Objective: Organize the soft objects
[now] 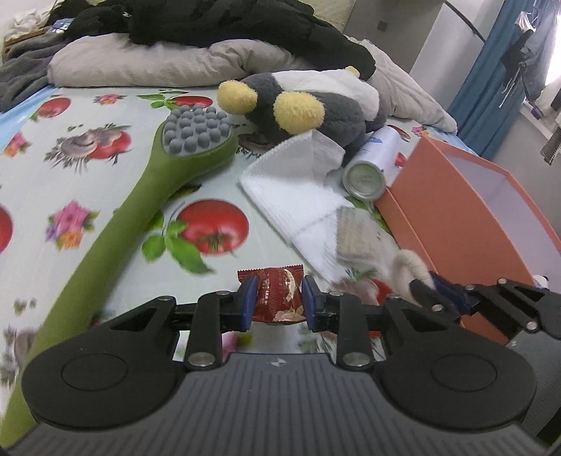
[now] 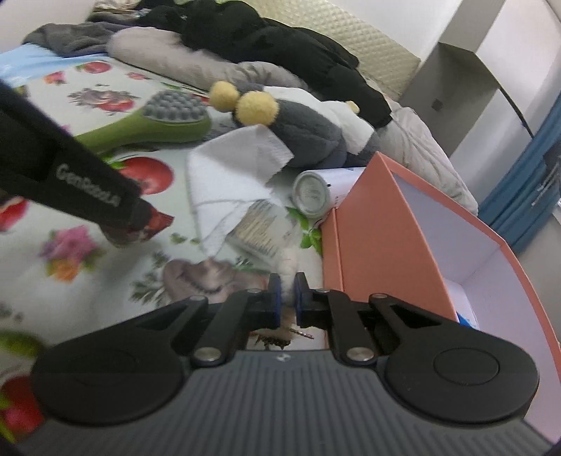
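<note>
Orange box [image 2: 368, 224] open; left gripper [image 1: 277, 298] clamps red packet [image 1: 278, 298]; right gripper [image 2: 285, 294] pinches fluffy piece [image 2: 288, 270].

A home bedroom is shown: a bed [image 1: 87, 168] spread with a tomato-and-flower printed sheet. Pillows [image 1: 140, 66] and dark clothing [image 1: 217, 24] are heaped at its head; blue curtains [image 1: 491, 80] hang beside it.

Black gripper [image 1: 277, 303] — blue pads [image 1: 248, 301], silver screws
</note>
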